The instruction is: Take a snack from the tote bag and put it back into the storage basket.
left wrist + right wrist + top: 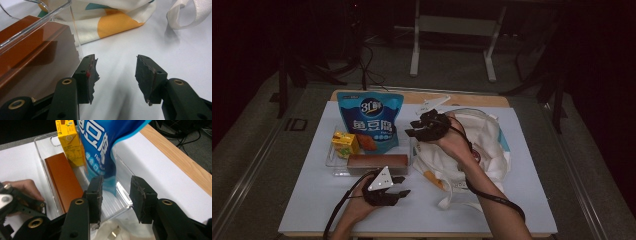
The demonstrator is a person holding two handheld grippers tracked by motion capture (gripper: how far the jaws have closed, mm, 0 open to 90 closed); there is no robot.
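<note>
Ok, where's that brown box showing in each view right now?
High view: brown box lies along the clear tray's near edge, just beyond the left gripper.
Left gripper view: at left, behind the tray wall.
Right gripper view: left of centre, below the yellow carton.
Shared landmark: the clear tray.

The blue snack pouch (371,121), standing in the clear tray (332,161) near the table's far left corner, carried "鱼豆腐" in white, with a partly legible "Fish" lower down.
</note>
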